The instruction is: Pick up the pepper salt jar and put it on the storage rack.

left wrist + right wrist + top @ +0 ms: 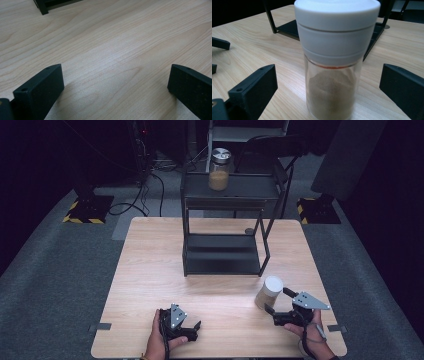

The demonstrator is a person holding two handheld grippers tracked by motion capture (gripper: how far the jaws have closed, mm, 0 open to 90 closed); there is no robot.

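The white-capped jar (269,291) stands upright on the counter (150,270), lower right of the high view, its long axis vertical. The right gripper (279,300) is far nearer: its fingers (254,87) are spread wide either side of the jar, not touching. The left gripper (192,330), lower centre, is also released, holding nothing.
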